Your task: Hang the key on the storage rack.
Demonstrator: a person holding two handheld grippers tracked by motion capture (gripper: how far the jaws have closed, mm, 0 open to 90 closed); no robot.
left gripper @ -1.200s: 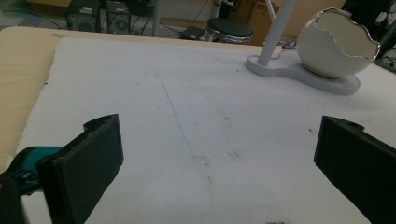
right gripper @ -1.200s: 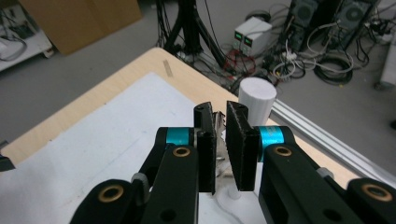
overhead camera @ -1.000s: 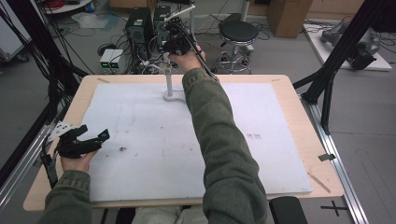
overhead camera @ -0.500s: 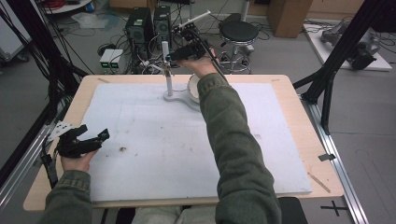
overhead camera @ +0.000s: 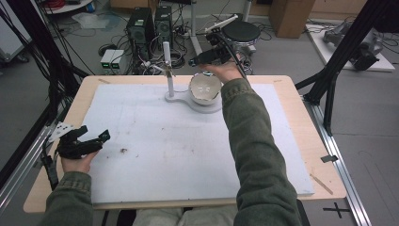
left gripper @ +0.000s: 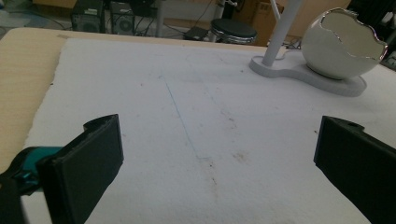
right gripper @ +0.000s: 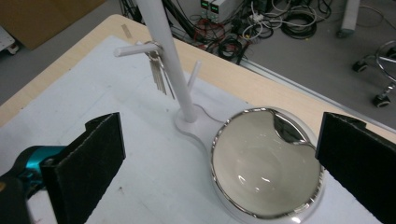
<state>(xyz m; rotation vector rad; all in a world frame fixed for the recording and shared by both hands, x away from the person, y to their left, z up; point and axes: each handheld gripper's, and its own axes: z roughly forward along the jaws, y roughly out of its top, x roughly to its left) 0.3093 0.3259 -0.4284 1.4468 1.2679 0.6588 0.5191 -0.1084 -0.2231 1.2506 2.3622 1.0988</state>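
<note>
Hovering over the far edge of the tabletop [overhead camera: 56, 117], my right claw [overhead camera: 194, 61] sits above and just behind the egg-shaped bowl [overhead camera: 205, 88], with its jaws spread wide and nothing between them; they have just been opening. From the right gripper view I look down into the bowl [right gripper: 266, 168], a white shell with a jagged silvery rim and a glossy inside, standing on the round end of a white stand base [right gripper: 194, 126]. From the base's other end a white post [right gripper: 170, 56] rises upright, carrying two short pegs. A bunch of keys [right gripper: 159, 70] hangs from the left peg, close against the post; the right peg is bare. The keys are clear of both jaws and apart from the bowl.

My left claw [overhead camera: 104, 136] rests near the left edge of the white foam mat [overhead camera: 155, 141], held low in the hand and well apart from the stand. Its jaws are released as well, wide open over bare mat, as the left gripper view shows. In that view the bowl [left gripper: 343, 44] and the foot of the post [left gripper: 275, 46] stand far off at the upper right, on the same base [left gripper: 308, 74].

The mat carries a few small brown specks near its middle.
</note>
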